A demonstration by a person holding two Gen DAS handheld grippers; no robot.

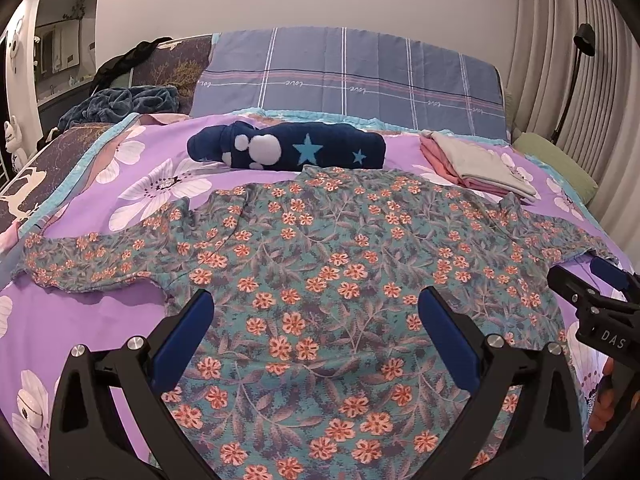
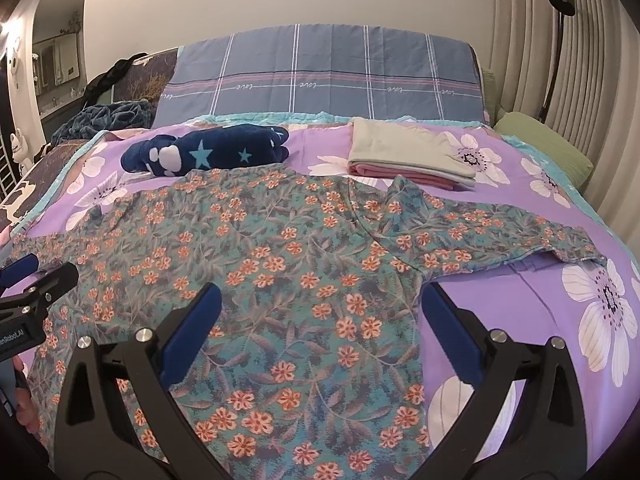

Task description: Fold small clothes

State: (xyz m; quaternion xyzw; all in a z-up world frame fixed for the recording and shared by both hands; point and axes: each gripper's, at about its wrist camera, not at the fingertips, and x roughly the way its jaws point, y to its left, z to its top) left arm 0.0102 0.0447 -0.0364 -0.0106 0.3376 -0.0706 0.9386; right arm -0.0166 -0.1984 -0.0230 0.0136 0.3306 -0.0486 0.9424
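Note:
A teal shirt with orange flowers (image 1: 320, 264) lies flat on the purple bedspread (image 1: 132, 184), sleeves spread to both sides; it also shows in the right wrist view (image 2: 288, 264). My left gripper (image 1: 316, 312) is open and empty above the shirt's lower body, left of centre. My right gripper (image 2: 320, 308) is open and empty above the shirt's right side, its right finger over the bedspread (image 2: 500, 312) below the right sleeve. Each gripper shows at the edge of the other's view: the right gripper (image 1: 592, 300), the left gripper (image 2: 28, 292).
A rolled navy garment with stars (image 1: 288, 148) lies beyond the shirt. A folded grey and pink stack (image 1: 476, 164) sits at the back right. A blue plaid pillow (image 1: 348, 76), a green pillow (image 1: 556, 164) and a dark blanket (image 1: 120, 100) are at the head.

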